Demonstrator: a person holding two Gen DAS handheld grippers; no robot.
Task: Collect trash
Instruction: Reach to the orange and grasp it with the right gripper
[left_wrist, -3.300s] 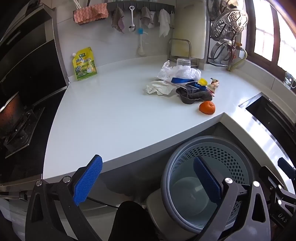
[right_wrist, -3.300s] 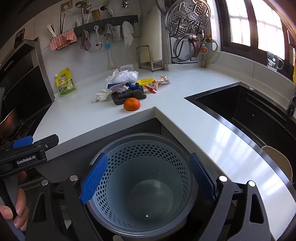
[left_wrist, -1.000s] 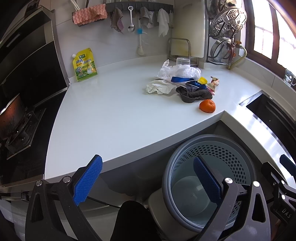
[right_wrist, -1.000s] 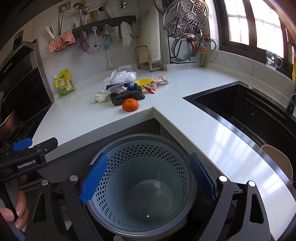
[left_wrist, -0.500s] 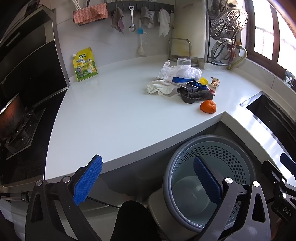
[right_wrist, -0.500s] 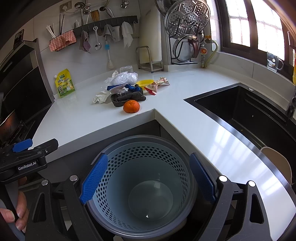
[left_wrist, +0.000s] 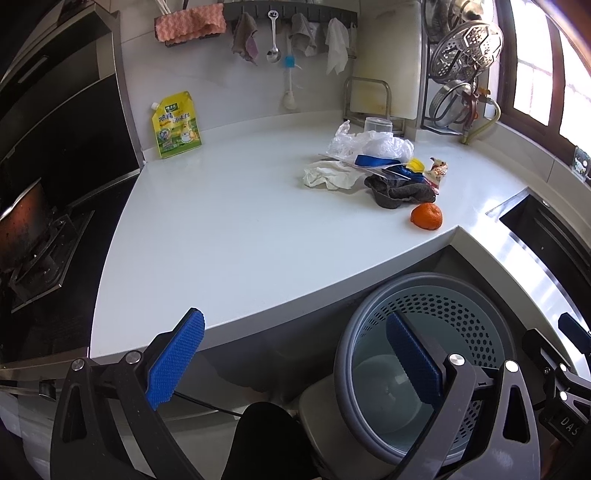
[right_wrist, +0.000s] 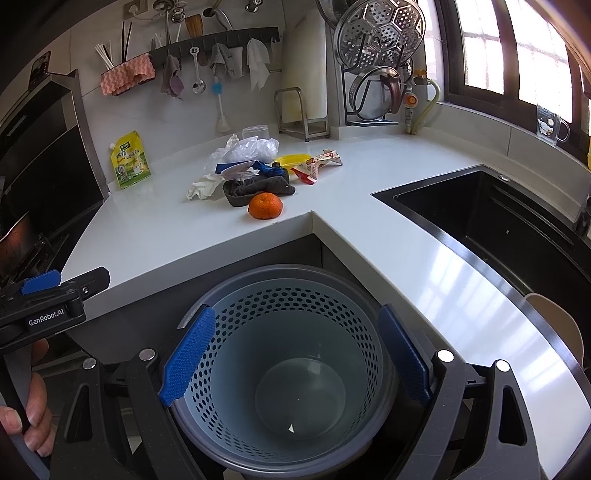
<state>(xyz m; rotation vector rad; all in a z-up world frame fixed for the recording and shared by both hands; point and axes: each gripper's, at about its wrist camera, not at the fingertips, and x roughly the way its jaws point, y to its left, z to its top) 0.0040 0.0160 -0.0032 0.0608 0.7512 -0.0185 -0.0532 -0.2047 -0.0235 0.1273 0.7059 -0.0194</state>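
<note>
A pile of trash lies on the white counter (left_wrist: 229, 229): an orange (left_wrist: 426, 216) (right_wrist: 265, 205) nearest the corner edge, a dark grey cloth (left_wrist: 400, 194) (right_wrist: 255, 186), a crumpled white tissue (left_wrist: 328, 176) (right_wrist: 205, 186), a clear plastic bag (left_wrist: 373, 144) (right_wrist: 247, 147), blue scraps, a yellow lid (right_wrist: 291, 159) and a printed wrapper (right_wrist: 319, 162). A grey perforated bin (left_wrist: 428, 365) (right_wrist: 291, 373) stands on the floor below the counter corner, almost empty. My left gripper (left_wrist: 295, 365) is open, low in front of the counter. My right gripper (right_wrist: 295, 362) is open above the bin.
A yellow refill pouch (left_wrist: 176, 125) leans on the back wall. A black sink (right_wrist: 498, 221) is sunk in the counter at right. A stove with a pan (left_wrist: 22, 225) is at left. Cloths and utensils hang on a wall rail (right_wrist: 207, 48); a dish rack (right_wrist: 376, 62) stands behind.
Both views have shifted only slightly; nothing on the counter has moved and both grippers have stayed open.
</note>
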